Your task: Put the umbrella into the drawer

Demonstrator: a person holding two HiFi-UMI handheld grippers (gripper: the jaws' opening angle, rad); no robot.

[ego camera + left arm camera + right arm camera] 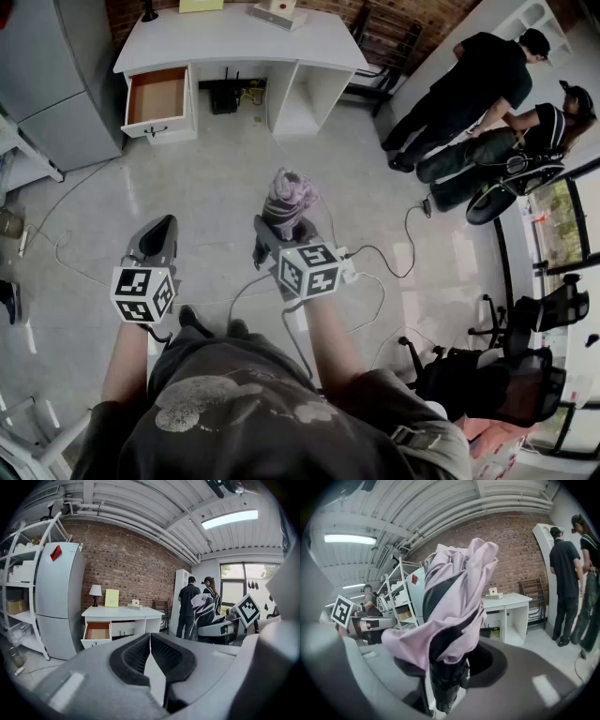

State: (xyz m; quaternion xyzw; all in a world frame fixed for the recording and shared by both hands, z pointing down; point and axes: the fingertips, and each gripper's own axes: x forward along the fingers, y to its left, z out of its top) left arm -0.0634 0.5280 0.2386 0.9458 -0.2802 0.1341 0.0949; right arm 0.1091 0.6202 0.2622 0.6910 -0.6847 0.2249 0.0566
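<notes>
The right tongs [281, 234] are clamped on a folded umbrella [287, 199]. It stands roughly upright out of them, and its lilac and dark fabric is bunched loosely at the top. In the right gripper view the jaws stand fairly wide on either side of the umbrella's dark lower part. The hanging cloth covers most of the pads, so the grip seems to be on the stem rather than on the fabric. The left tongs [161, 230] are held just beside the right ones, at about the same height. In the left gripper view their jaws meet at the tips with nothing between them.

Both tongs are over open floor [216, 178], well apart from the white desk [234, 37] against the brick wall ahead. The drawer [157, 97] at the desk's left end is pulled out, showing a brownish inside. A grey fridge [47, 80] stands just left of the desk, and a small lamp [95, 592] sits on the desk's top near that end. Thin cables [375, 253] trail across the floor near the right tongs. Two people [483, 89] stand together off to the right, turned away.
</notes>
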